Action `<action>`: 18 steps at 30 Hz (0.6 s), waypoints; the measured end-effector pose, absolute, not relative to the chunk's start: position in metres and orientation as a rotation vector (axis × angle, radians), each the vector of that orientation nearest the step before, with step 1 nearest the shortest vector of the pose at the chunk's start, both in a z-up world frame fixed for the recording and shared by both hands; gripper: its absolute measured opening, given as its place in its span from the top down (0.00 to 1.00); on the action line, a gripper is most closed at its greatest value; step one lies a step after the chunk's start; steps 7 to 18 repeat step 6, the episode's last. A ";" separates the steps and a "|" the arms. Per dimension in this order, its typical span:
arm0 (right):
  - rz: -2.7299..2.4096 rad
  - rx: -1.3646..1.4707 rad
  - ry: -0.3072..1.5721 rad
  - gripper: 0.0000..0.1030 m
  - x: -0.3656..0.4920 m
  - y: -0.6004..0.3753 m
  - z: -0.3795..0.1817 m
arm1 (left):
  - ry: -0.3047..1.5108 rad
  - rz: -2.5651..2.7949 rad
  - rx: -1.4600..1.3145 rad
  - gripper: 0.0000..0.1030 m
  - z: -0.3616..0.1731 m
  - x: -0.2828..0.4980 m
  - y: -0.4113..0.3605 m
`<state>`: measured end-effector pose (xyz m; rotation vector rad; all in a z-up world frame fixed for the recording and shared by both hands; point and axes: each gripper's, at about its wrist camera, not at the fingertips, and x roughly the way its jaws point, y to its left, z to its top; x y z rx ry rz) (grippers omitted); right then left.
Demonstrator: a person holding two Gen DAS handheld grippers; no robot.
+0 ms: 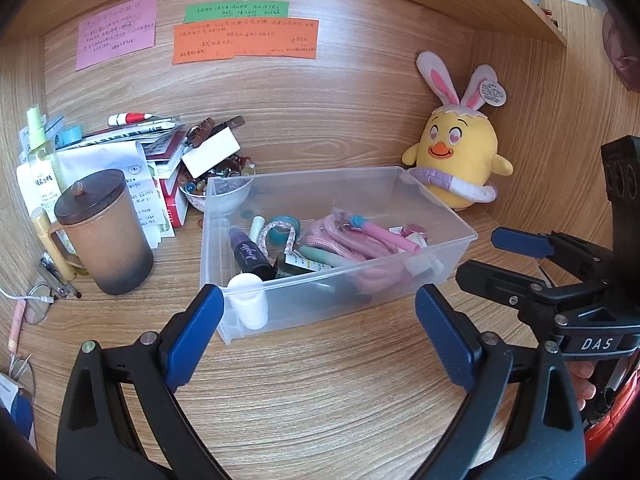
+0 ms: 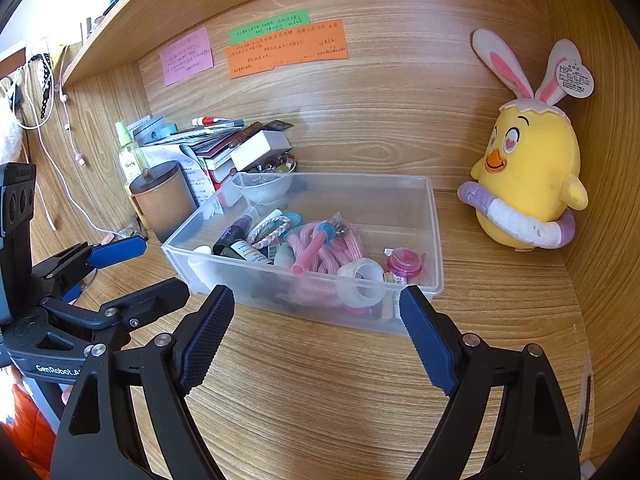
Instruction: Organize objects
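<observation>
Clear bin (image 1: 448,240) of small items set at desk (image 1: 320,392) centre, left claw (image 1: 320,332) held apart at 6 o'clock, right claw (image 2: 316,332) likewise apart, nothing gripped, plush chick (image 2: 528,184) at 2 o'clock.

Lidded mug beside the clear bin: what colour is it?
The mug is brown, darkening toward the base, with a dark brown lid; clearest in the left wrist view.

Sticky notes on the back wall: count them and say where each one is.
3. The pink note is leftmost, the green note sits upper middle, and the orange note is directly beneath it. None seem hidden.
</observation>
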<state>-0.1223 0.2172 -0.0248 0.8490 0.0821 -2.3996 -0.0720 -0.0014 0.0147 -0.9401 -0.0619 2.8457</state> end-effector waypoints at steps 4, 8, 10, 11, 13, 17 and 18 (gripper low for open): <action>-2.399 0.851 0.081 0.20 -0.123 0.218 -0.026 | -0.068 2.845 -0.937 0.05 0.015 -0.071 -0.001; -2.399 0.853 0.079 0.20 -0.123 0.218 -0.027 | -0.061 2.849 -0.935 0.05 0.015 -0.070 -0.001; -2.399 0.853 0.079 0.20 -0.123 0.218 -0.027 | -0.061 2.849 -0.935 0.05 0.015 -0.070 -0.001; -2.399 0.853 0.079 0.20 -0.123 0.218 -0.027 | -0.061 2.849 -0.935 0.05 0.015 -0.070 -0.001; -2.399 0.853 0.079 0.20 -0.123 0.218 -0.027 | -0.061 2.849 -0.935 0.05 0.015 -0.070 -0.001; -2.399 0.853 0.079 0.20 -0.123 0.218 -0.027 | -0.061 2.849 -0.935 0.05 0.015 -0.070 -0.001; -2.399 0.853 0.079 0.20 -0.123 0.218 -0.027 | -0.061 2.849 -0.935 0.05 0.015 -0.070 -0.001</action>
